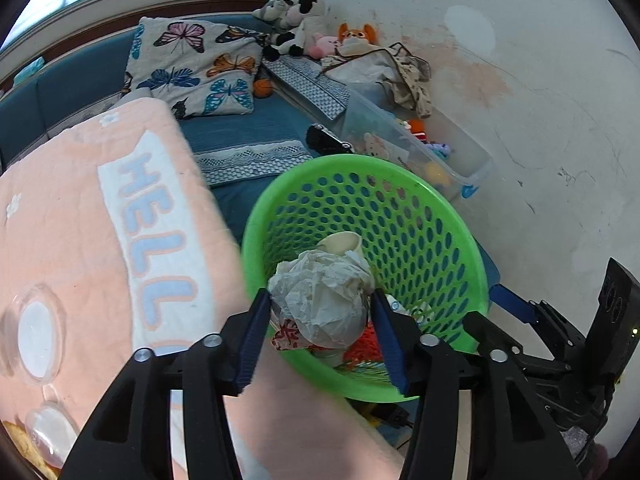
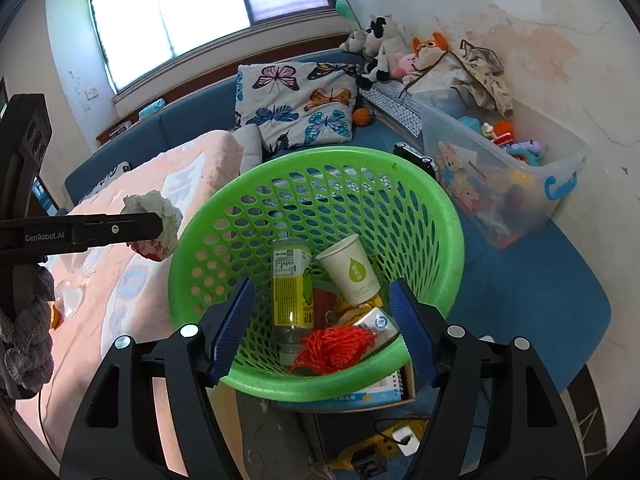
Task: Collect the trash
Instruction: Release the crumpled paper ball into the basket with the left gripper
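Left wrist view: the left gripper (image 1: pixel 320 320) grasped the crumpled paper wad (image 1: pixel 324 300), white with a red-printed scrap, near the left rim of the green basket (image 1: pixel 440 208). A release short of the rim would likely drop it onto the pink blanket (image 1: pixel 80 220). The right gripper (image 2: pixel 324 320) straddled the basket's near rim, jaws not pressing it.

Left wrist camera looks steeply down its fingers, close above the green basket (image 1: pixel 420 216), bed to its left. Right wrist camera faces the same basket (image 2: pixel 436 216) from just behind its rim, tilted less. Both views share the basket, butterfly pillow (image 1: pixel 192 64) (image 2: pixel 296 100) and wall.
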